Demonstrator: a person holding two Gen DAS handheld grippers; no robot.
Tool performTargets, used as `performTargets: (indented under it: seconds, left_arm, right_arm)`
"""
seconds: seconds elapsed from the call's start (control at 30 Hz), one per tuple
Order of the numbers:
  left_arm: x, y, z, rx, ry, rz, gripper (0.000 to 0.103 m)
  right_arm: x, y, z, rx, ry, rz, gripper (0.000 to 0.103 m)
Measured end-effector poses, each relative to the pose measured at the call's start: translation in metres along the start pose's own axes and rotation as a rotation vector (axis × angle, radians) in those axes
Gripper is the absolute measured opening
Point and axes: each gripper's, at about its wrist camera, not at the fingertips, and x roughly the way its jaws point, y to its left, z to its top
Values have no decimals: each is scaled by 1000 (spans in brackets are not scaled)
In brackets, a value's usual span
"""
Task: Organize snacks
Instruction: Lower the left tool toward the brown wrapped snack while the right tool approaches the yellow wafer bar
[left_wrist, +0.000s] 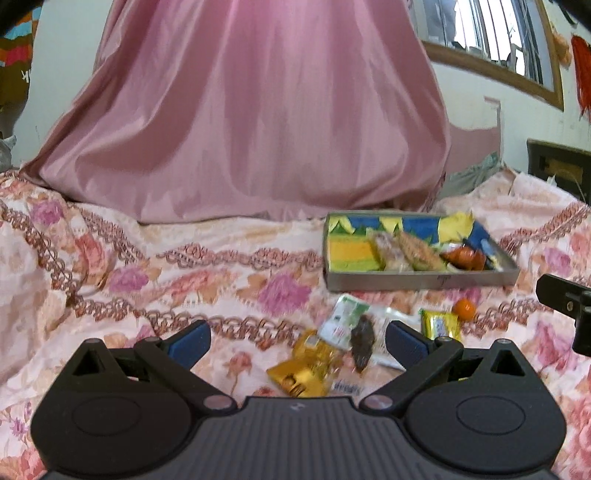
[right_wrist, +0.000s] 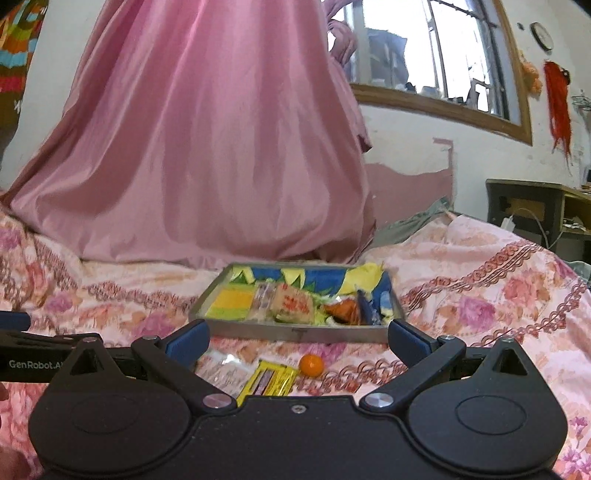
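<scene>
A shallow grey tray (left_wrist: 413, 281) (right_wrist: 295, 332) lined with blue and yellow paper lies on the bed and holds several wrapped snacks. Loose snacks lie in front of it: a gold packet (left_wrist: 304, 371), a green-and-white packet (left_wrist: 341, 321), a dark brown snack in clear wrap (left_wrist: 362, 341), a yellow packet (left_wrist: 441, 324) (right_wrist: 271, 378) and a small orange ball (left_wrist: 464, 308) (right_wrist: 311, 364). My left gripper (left_wrist: 297, 341) is open just above the gold and brown snacks, holding nothing. My right gripper (right_wrist: 297, 341) is open over the yellow packet and the orange ball, short of the tray. A clear packet (right_wrist: 225, 371) lies by its left finger.
A floral pink bedspread (left_wrist: 184, 266) covers the bed. A large pink satin cloth (left_wrist: 240, 129) rises behind the tray. A window (right_wrist: 436, 55) and a dark wooden side table (right_wrist: 532, 206) are at the right. The other gripper's body shows at each view's edge.
</scene>
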Motion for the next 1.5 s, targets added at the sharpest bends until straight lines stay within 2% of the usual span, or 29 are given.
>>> performTargets:
  seconds: [0.23, 0.43, 0.77, 1.5]
  left_arm:
    - [12, 15, -15, -13, 59, 12, 103]
    - [25, 28, -24, -74, 158, 22, 103]
    - [36, 39, -35, -86, 219, 42, 103]
    - [47, 30, -25, -28, 203, 32, 103]
  right_arm:
    - [16, 17, -15, -25, 75, 43, 102]
    - [26, 30, -27, -48, 143, 65, 102]
    - [37, 44, -39, -85, 204, 104, 102]
    - [48, 54, -46, -135, 251, 105, 102]
